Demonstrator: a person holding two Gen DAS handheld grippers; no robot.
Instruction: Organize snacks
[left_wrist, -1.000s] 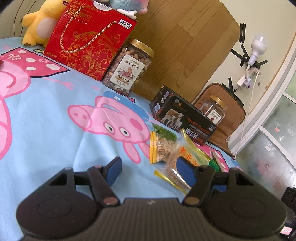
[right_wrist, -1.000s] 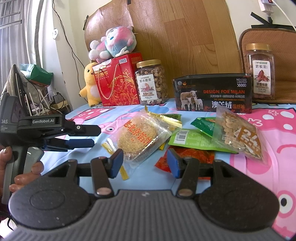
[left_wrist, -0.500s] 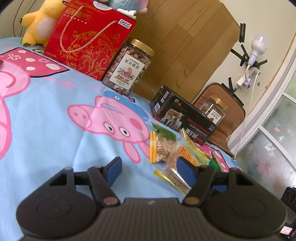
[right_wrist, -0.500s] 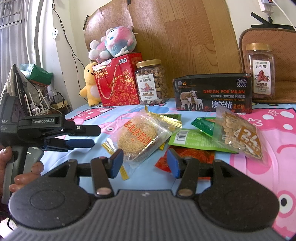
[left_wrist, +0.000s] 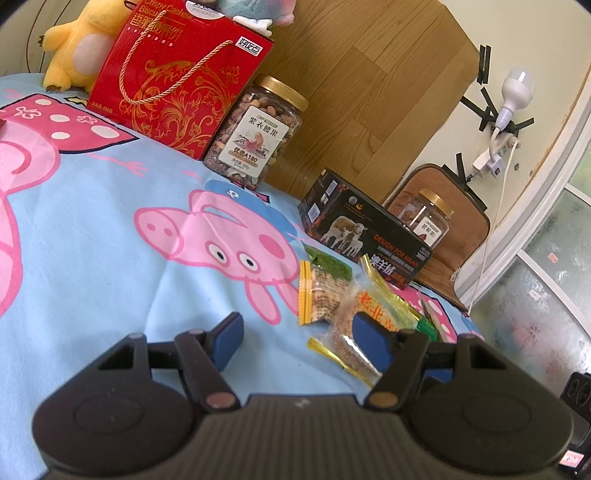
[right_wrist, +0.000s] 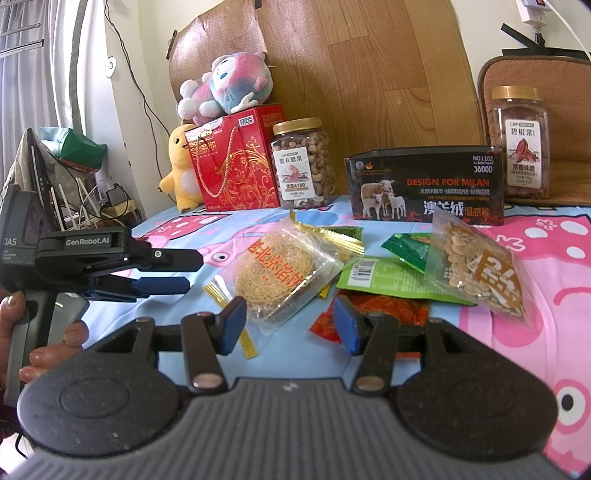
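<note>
Snack packets sit in a loose overlapping pile on the cartoon sheet, just ahead of both grippers. Right gripper (right_wrist: 289, 325): fingers spread, empty, with the round sesame cake packet (right_wrist: 284, 273) closest in front. Left gripper (left_wrist: 295, 341): fingers also spread, empty. I'd take the cake packet first: it's on top, so pinch a sealed edge, not the cake, and lift clear before moving. Next out: seed bag (right_wrist: 476, 264) leaning on green packets (right_wrist: 384, 275), red one (right_wrist: 376, 312) under them. Along the far edge stand black box (right_wrist: 424, 184), cashew jar (right_wrist: 303, 162), red gift box (right_wrist: 236, 162): likely line-up spot.
</note>
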